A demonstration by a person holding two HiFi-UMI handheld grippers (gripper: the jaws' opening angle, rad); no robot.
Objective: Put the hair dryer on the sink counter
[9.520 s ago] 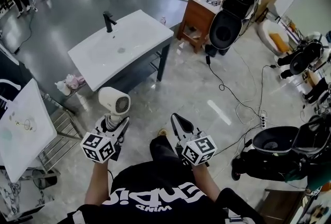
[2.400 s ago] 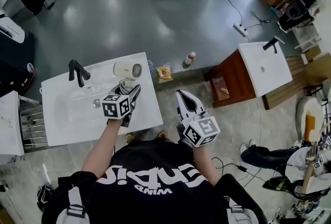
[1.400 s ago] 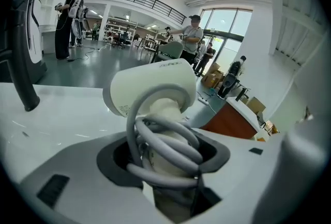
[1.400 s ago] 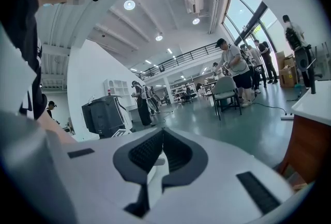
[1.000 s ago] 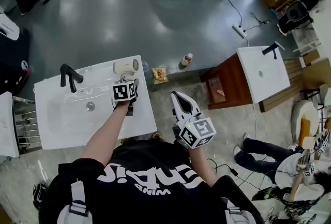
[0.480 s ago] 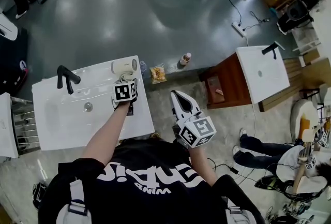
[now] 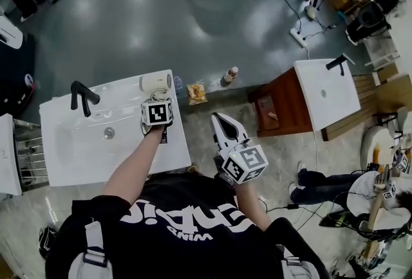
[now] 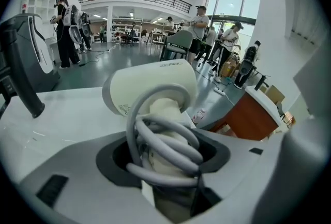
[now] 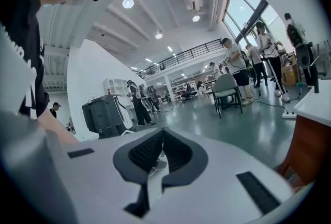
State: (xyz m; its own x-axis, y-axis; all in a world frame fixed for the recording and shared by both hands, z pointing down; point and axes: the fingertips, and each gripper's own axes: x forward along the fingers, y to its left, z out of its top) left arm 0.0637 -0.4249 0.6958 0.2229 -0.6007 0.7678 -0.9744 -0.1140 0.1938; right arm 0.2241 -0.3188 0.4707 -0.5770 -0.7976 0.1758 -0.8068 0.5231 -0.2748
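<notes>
The cream hair dryer hangs over the far right corner of the white sink counter. Whether it touches the top I cannot tell. My left gripper is shut on its handle, which has the grey cord wound round it. The barrel lies level, its nozzle turned right in the head view. My right gripper is held out beyond the counter's right edge over the floor, shut and empty.
A black faucet stands at the counter's far left, with the drain in the basin. A bottle and a snack pack lie on the floor beyond the counter. A second sink on a wooden cabinet stands to the right.
Since the oldest frame the dryer has been carried from mid-room to the sink counter. Over the last second both grippers have stayed almost still.
</notes>
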